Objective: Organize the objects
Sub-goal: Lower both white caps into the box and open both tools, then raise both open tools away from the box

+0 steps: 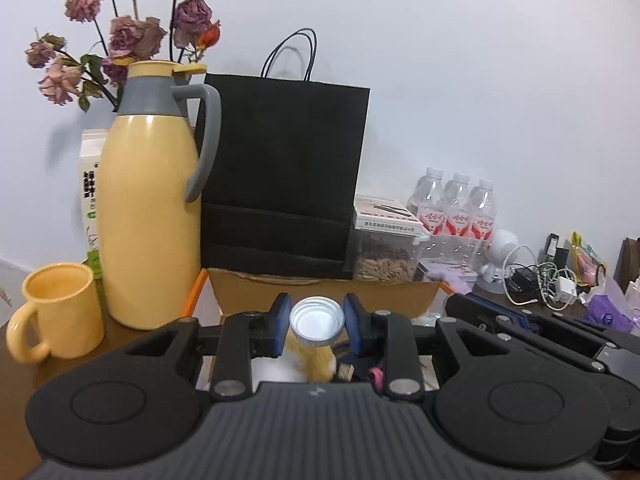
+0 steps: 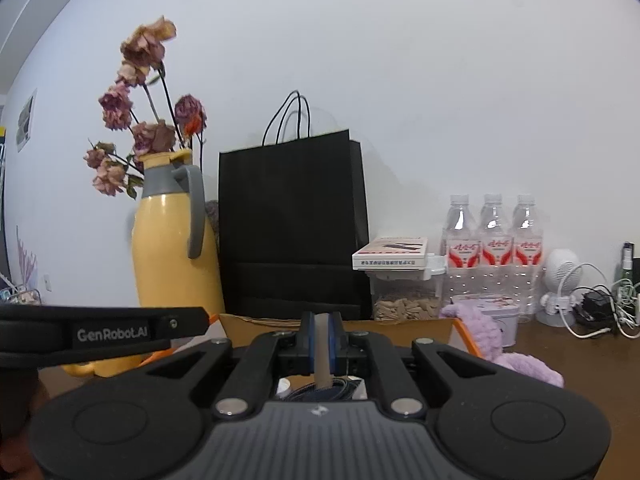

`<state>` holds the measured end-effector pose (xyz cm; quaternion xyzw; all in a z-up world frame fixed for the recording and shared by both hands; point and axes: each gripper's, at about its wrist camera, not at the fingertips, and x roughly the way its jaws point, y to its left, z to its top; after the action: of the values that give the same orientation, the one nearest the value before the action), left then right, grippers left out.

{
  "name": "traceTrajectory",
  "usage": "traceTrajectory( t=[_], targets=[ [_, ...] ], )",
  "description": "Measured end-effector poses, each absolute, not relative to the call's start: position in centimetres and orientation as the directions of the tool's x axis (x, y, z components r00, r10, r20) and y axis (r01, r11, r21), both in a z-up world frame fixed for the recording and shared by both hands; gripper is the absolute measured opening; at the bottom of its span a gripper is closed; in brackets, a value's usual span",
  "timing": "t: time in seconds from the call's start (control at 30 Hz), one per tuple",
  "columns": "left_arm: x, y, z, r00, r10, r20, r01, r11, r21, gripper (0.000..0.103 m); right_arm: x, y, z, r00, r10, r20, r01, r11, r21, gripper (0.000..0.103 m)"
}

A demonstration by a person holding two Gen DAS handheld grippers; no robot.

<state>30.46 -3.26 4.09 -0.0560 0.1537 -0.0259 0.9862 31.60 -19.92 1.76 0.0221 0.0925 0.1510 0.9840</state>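
My left gripper point(image 1: 317, 320) is shut on a small jar with a silver screw lid point(image 1: 317, 322) and yellowish contents, held above an open cardboard box point(image 1: 320, 294). My right gripper point(image 2: 321, 342) is shut on a thin flat grey strip point(image 2: 321, 354) that stands upright between the blue pads, above the same box point(image 2: 260, 324). Dark odds and ends lie inside the box below both grippers. The right gripper's body shows at the right of the left wrist view point(image 1: 540, 332). The left gripper's body shows at the left of the right wrist view point(image 2: 100, 334).
A yellow thermos jug point(image 1: 148, 216) and yellow mug point(image 1: 60, 312) stand at the left, with dried roses point(image 1: 120, 32) behind. A black paper bag point(image 1: 284, 176) stands behind the box. At the right are a seed container point(image 1: 386, 256), water bottles point(image 1: 456, 208), a purple cloth point(image 2: 512, 352) and tangled cables point(image 1: 540, 276).
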Motion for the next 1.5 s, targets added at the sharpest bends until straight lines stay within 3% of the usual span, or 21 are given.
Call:
traceTrajectory(
  t=[0.37, 0.4, 0.43, 0.47, 0.5, 0.53, 0.57, 0.6, 0.7, 1.0, 1.5],
  targets=[
    [35.8, -2.7, 2.4, 0.939, -0.090, -0.331, 0.067, 0.994, -0.081, 0.031, 37.3, -19.5, 0.1, 0.926, 0.290, -0.240, -0.291, 0.956, 0.034, 0.007],
    [36.1, -2.6, 2.3, 0.939, -0.088, -0.332, 0.065, 0.995, -0.079, 0.034, 37.7, -19.5, -0.1, 0.923, 0.286, -0.256, -0.288, 0.957, 0.033, 0.009],
    [36.2, -2.6, 2.1, 0.939, -0.082, -0.334, 0.060, 0.995, -0.076, 0.050, 37.9, -19.6, -0.3, 0.921, 0.279, -0.271, -0.281, 0.959, 0.035, 0.010],
    [36.3, -2.4, 2.0, 0.941, -0.075, -0.331, 0.053, 0.996, -0.075, 0.075, 38.0, -19.7, -0.4, 0.919, 0.273, -0.286, -0.274, 0.961, 0.036, 0.023],
    [36.3, -2.3, 2.0, 0.944, -0.063, -0.325, 0.041, 0.996, -0.075, 0.087, 38.1, -19.8, -0.5, 0.917, 0.263, -0.299, -0.264, 0.964, 0.038, 0.047],
    [36.1, -2.1, 2.0, 0.950, -0.049, -0.307, 0.027, 0.997, -0.077, 0.102, 38.1, -19.9, -0.6, 0.918, 0.254, -0.304, -0.253, 0.967, 0.042, 0.062],
    [35.8, -1.9, 2.1, 0.957, -0.037, -0.287, 0.016, 0.997, -0.078, 0.103, 38.0, -19.9, -0.6, 0.921, 0.247, -0.302, -0.246, 0.968, 0.042, 0.086],
    [35.6, -1.7, 2.2, 0.961, -0.023, -0.276, 0.002, 0.997, -0.077, 0.103, 37.8, -20.0, -0.6, 0.924, 0.243, -0.295, -0.244, 0.969, 0.036, 0.095],
    [35.6, -1.2, 2.3, 0.961, 0.015, -0.275, -0.040, 0.995, -0.087, 0.103, 37.3, -19.6, -0.5, 0.935, 0.222, -0.276, -0.232, 0.973, -0.005, 0.103],
    [34.3, -1.0, 2.5, 0.957, 0.037, -0.289, -0.060, 0.996, -0.069, 0.103, 36.0, -19.3, 0.2, 0.936, 0.209, -0.284, -0.223, 0.975, -0.018, 0.103],
    [25.6, 0.2, 3.4, 0.937, 0.063, -0.344, -0.090, 0.994, -0.064, 0.103, 28.3, -22.3, 2.5, 0.918, 0.198, -0.344, -0.210, 0.978, 0.002, 0.103]
  ],
)
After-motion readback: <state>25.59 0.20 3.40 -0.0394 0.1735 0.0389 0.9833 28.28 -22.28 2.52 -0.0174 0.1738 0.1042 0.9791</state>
